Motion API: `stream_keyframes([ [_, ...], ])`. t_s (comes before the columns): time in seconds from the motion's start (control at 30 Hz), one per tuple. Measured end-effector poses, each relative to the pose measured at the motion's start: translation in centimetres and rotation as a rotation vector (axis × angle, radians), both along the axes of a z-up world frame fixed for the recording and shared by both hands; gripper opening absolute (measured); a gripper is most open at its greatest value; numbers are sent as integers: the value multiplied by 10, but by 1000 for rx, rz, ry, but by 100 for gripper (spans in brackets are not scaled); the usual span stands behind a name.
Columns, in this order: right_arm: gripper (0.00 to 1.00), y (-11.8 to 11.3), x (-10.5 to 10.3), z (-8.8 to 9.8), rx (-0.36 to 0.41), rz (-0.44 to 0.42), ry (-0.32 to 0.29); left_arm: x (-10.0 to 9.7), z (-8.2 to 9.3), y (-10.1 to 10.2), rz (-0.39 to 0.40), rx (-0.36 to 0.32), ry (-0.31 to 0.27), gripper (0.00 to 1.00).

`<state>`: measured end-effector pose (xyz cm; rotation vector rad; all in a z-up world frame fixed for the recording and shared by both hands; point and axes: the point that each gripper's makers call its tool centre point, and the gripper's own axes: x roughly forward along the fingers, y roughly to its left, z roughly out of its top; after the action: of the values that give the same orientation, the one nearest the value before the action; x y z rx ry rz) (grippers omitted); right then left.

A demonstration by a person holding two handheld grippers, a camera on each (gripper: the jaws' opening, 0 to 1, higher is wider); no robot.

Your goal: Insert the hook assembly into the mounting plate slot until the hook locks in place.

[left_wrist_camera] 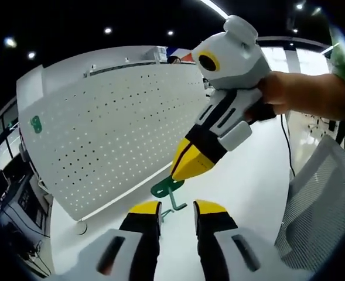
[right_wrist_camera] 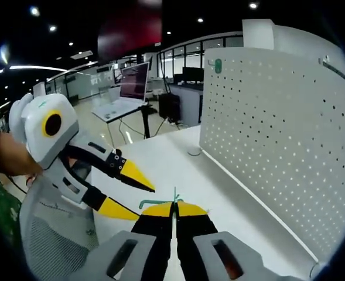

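A smooth white tabletop carries the scene, seen again in the right gripper view as the same pale, glossy surface. A large white perforated metal pegboard panel stands upright on it near its far edge, its base meeting the tabletop along a long straight line; in the right gripper view the panel rises along the right side. A small round white foot or disc sits on the tabletop at the panel's lower corner, also visible by the panel's near corner.
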<state>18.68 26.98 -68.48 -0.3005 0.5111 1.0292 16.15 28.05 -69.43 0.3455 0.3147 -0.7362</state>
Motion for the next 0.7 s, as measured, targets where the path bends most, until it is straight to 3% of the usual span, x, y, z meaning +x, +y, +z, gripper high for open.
stream_keyframes([
  [0.4, 0, 2, -1, 0, -3, 9, 19, 0, 1, 0, -10, 11, -29, 12],
  [0.7, 0, 2, 0, 0, -6, 8, 37, 0, 1, -2, -29, 101, -106, 11],
])
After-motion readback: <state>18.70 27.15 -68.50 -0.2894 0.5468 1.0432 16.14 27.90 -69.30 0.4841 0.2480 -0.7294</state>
